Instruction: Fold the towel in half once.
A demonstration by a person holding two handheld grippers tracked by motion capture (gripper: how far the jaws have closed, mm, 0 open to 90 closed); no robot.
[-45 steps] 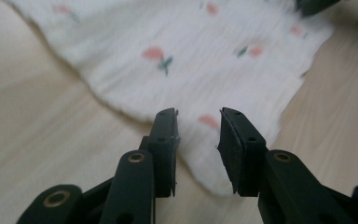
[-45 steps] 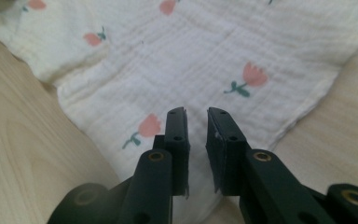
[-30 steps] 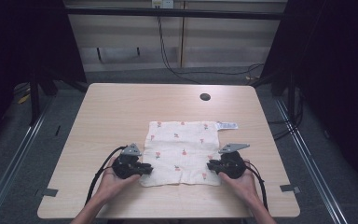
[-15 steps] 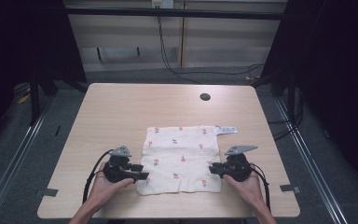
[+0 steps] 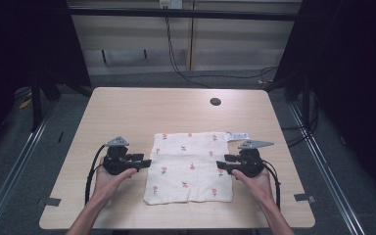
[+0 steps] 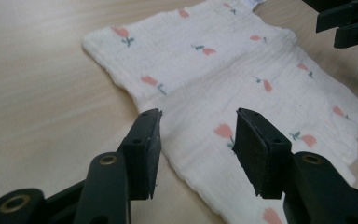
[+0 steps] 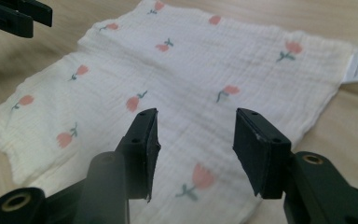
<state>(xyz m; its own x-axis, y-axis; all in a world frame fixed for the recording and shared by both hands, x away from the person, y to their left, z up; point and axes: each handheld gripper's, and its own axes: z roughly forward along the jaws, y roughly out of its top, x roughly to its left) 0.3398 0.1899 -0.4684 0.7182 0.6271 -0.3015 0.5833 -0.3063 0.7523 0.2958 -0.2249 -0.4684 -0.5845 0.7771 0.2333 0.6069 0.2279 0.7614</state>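
Lying flat near the front of the table [image 5: 127,112], the cloth [image 5: 188,166] is a cream square printed with small pink flowers; a second ago both grippers sat on its side edges, and now each has drawn back off it. The left gripper [image 5: 144,163] hovers just beside the cloth's left edge, where before it overlapped that edge; its jaws have just been opening and now stand apart with nothing between them, the cloth lying below them in the left gripper view [image 6: 242,88]. The cloth's lower left corner, lifted and bunched half a second ago, lies flatter again. The right gripper [image 5: 223,168] points inward at the right edge, its jaws likewise just opened, spread and empty, with the fabric [image 7: 191,70] under them. Each hand has come back toward the table's front. Farther back on the table sits a small dark round hole [image 5: 215,102]; nothing lies between grippers and cloth. A white care label [image 5: 237,136] sticks out at the cloth's far right corner; its print is too small to read
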